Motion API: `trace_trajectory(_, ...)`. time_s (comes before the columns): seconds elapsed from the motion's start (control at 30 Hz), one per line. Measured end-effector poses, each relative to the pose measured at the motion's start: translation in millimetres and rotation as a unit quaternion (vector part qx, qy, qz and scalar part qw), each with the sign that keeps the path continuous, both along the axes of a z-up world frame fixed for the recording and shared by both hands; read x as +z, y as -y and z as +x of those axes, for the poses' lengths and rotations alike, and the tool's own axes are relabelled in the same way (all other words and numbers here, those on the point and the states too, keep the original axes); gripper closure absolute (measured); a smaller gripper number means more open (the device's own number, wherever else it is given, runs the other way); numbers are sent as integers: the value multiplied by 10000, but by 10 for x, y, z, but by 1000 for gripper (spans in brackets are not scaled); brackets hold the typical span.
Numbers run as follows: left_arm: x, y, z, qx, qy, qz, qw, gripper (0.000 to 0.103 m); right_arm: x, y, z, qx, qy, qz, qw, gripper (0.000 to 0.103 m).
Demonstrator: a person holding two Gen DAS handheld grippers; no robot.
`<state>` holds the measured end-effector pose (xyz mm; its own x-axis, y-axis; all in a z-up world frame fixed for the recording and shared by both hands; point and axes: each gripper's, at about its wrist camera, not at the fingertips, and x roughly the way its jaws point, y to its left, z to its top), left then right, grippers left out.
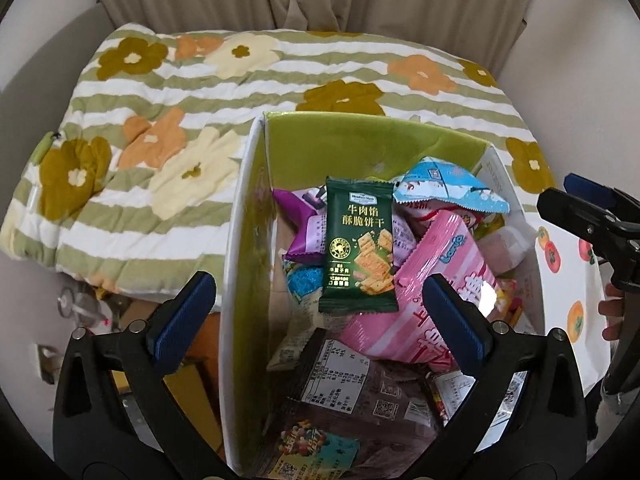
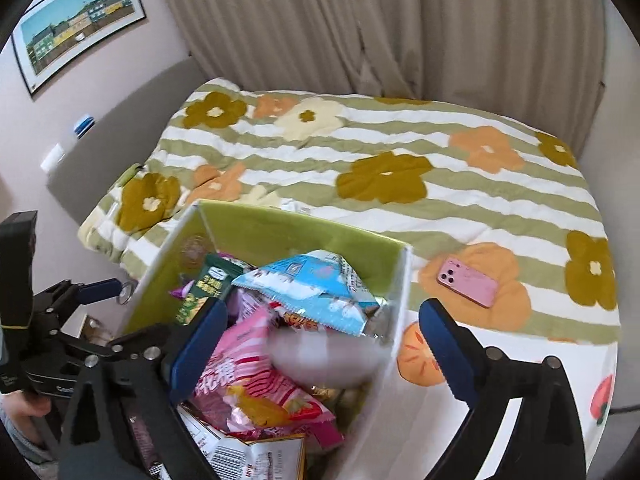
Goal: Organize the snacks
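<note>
Your left claw point(image 1: 316, 312) stands wide w/ nothing gripped: its blue pads point(image 1: 182, 320) straddle the box's left wall in the left wrist view, one pad outside, one over the snacks. Lower part of both arms runs out of frame at the bottom.

The box point(image 1: 244, 216), white outside and green inside, sits at centre frame, piled w/ packets. The green cracker pack point(image 1: 358, 246) lies flat on top, centre, fully readable. The pink wafer pack point(image 1: 432, 280) is right of it, partly behind your right-hand pad, w/ a glare spot washing out its print. The light blue bag point(image 1: 448, 190) sits upper right of the pile; purple packet point(image 1: 300, 228) at left is mostly buried. Dark packs at the bottom are cut off by the frame edge.

Your right claw point(image 2: 320, 340) is wide too, holding nothing; it straddles the box's right wall in the right wrist view. Between its pads there's a pale blurred object point(image 2: 324, 356) over the pile — can't tell what it is, or whether it touches anything.

Box rests by the flowered quilt point(image 2: 400, 152) on the bed; pink phone point(image 2: 468, 280) lies on the quilt, right of the box, apart from it. Framed picture point(image 2: 76, 20) upper left, partly cropped.
</note>
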<state>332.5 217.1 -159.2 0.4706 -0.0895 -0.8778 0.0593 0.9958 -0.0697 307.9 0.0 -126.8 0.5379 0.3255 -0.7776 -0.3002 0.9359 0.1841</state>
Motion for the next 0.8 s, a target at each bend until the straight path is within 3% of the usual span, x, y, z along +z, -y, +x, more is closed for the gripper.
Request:
trace_trajectory(0.17, 22, -5, -22, -80, 50, 37, 9999, 0, -55, 22, -54, -235, -96, -4, 9997, 4)
trace_trajectory(0.37, 338, 20, -339, 99, 422, 123, 9990, 0, 162, 29, -269, -230, 173, 63, 9996, 4)
trace_trajectory(0.6, 884, 266, -1104, 245, 1133, 264, 9929, 0, 596, 227, -912, -133, 739, 131, 9971, 4)
trace_trajectory(0.8, 1244, 617, -1812, 128, 1674, 173, 9856, 0, 899, 565, -1695, -457, 1269, 32, 9909, 4)
